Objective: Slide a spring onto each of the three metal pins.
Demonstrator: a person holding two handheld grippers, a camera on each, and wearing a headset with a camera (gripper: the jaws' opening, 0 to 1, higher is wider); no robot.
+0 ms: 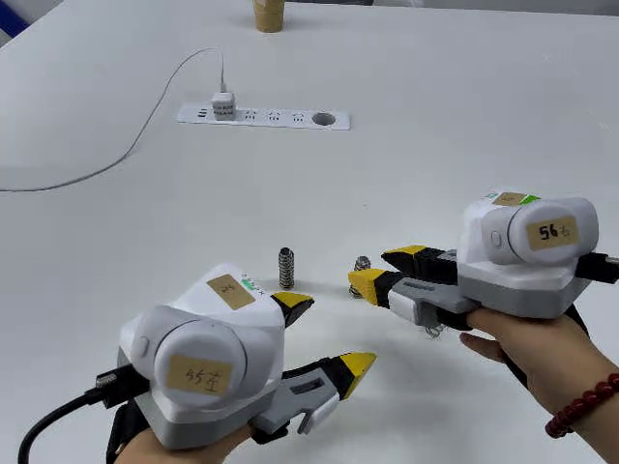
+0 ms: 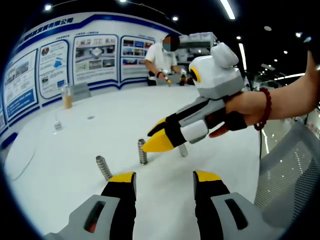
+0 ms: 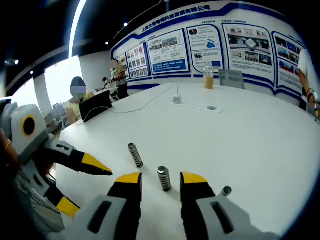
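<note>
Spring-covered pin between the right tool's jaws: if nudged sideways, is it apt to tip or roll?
The spring-covered pin stands tall and thin on its end, so a side nudge would probably tip it, unless it is fixed down, which I cannot tell. It is round and the white table looks smooth, so once down it would likely roll.

First pin (image 1: 286, 268) stands mid-table (image 1: 464, 116), left gripper (image 1: 336, 332) nearer than it, right gripper (image 1: 375, 269) off to its right, just beside a second pin (image 1: 362, 262); power strip (image 1: 263, 117) lies behind, cup (image 1: 269, 14) farthest back.
</note>
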